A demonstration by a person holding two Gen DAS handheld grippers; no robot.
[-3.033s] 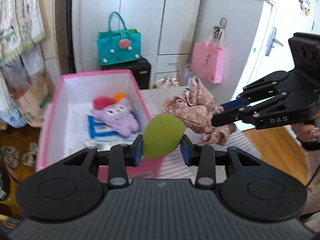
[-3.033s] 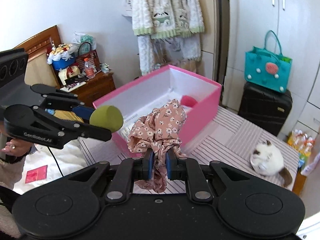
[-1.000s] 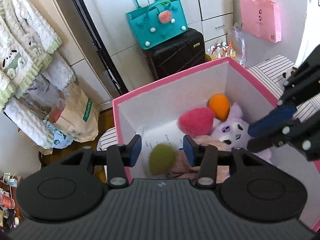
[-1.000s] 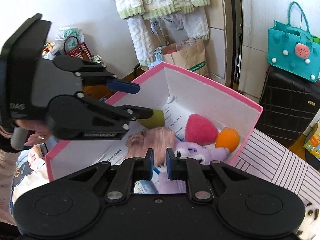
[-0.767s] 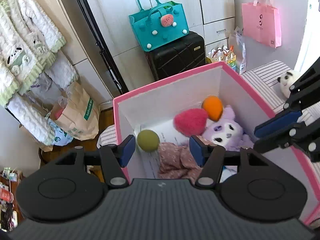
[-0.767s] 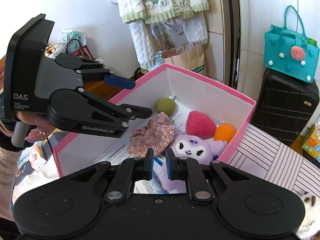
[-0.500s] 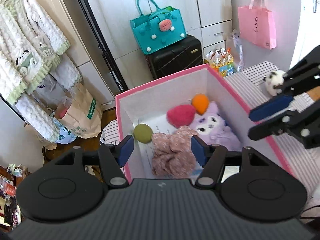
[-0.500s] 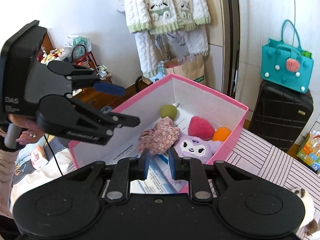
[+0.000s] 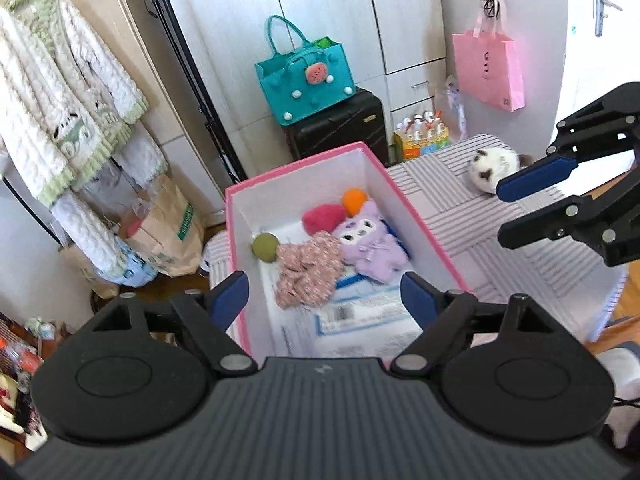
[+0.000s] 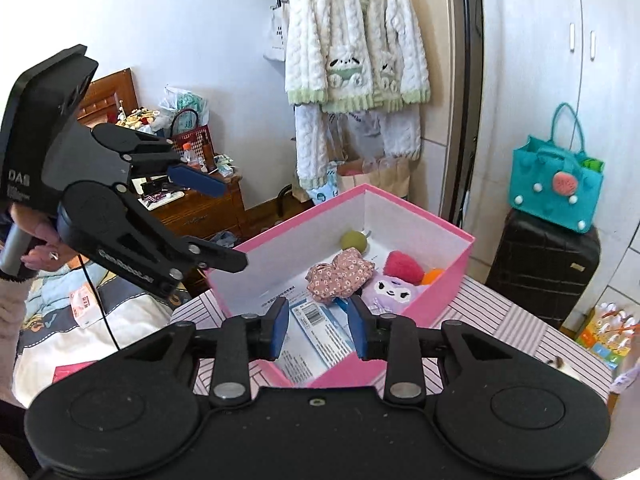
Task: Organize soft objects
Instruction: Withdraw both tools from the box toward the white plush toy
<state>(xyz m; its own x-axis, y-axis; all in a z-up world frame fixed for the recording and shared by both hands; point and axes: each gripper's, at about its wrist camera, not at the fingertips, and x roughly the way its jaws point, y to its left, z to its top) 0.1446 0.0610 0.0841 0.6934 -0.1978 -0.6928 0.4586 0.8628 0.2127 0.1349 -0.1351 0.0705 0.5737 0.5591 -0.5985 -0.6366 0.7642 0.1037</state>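
Fingers (image 9: pixel 228 300) apart above floral scrunchie (image 9: pixel 308 272)

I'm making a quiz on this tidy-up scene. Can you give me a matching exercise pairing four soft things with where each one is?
Things:
1. green ball
2. floral cloth
3. purple plush
4. white plush cat

Places:
A. on the striped surface, outside the pink box
B. in the box, against its left wall in the left wrist view
C. in the box, beside the pink and orange balls
D. in the box, between the green ball and the purple plush

Pairs: 1-B, 2-D, 3-C, 4-A
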